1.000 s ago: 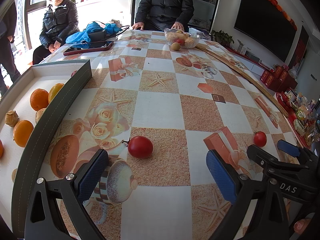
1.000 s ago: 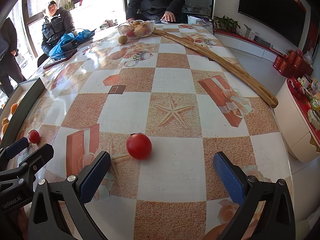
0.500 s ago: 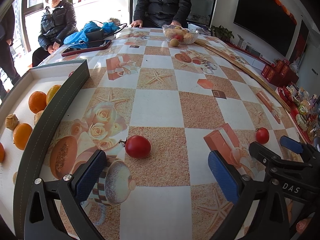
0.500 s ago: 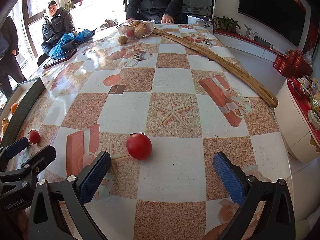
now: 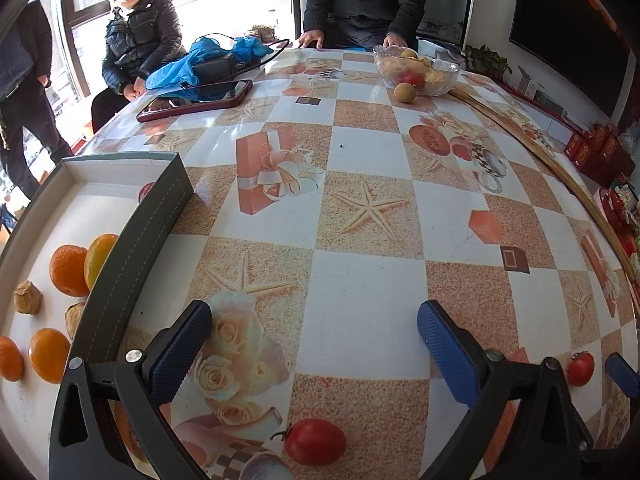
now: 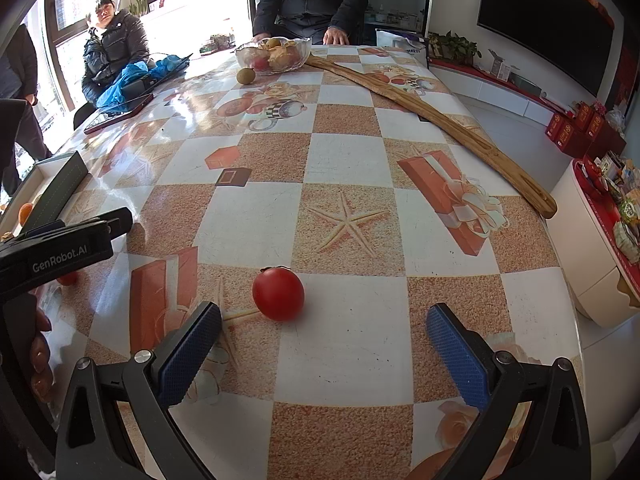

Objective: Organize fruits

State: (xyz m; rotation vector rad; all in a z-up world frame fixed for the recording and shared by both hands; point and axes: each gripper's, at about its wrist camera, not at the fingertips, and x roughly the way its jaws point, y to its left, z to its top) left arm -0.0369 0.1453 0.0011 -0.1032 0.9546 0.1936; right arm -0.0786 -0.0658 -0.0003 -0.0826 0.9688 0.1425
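Note:
A red tomato (image 5: pixel 315 441) lies on the patterned table, low in the left wrist view, just behind and between the fingers of my open left gripper (image 5: pixel 316 340). A second red tomato (image 6: pixel 278 294) sits slightly ahead of my open right gripper (image 6: pixel 324 348), nearer its left finger. That second tomato (image 5: pixel 580 368) also shows at the right of the left wrist view. The left gripper (image 6: pixel 68 244) hangs over the first tomato (image 6: pixel 68 278), mostly hiding it. A grey-walled tray (image 5: pixel 136 256) at the left holds oranges (image 5: pixel 68 270) and walnuts.
At the far end, a glass bowl (image 6: pixel 272 54) of fruit stands with a brown fruit (image 6: pixel 245 76) beside it. A long wooden stick (image 6: pixel 432 120) lies along the right side. A phone (image 5: pixel 196 100) and blue bag (image 5: pixel 208 60) lie far left. People sit and stand around the table.
My left gripper has moved forward over its tomato, which has slid down towards the bottom of the left wrist view. The right gripper and its tomato have not moved.

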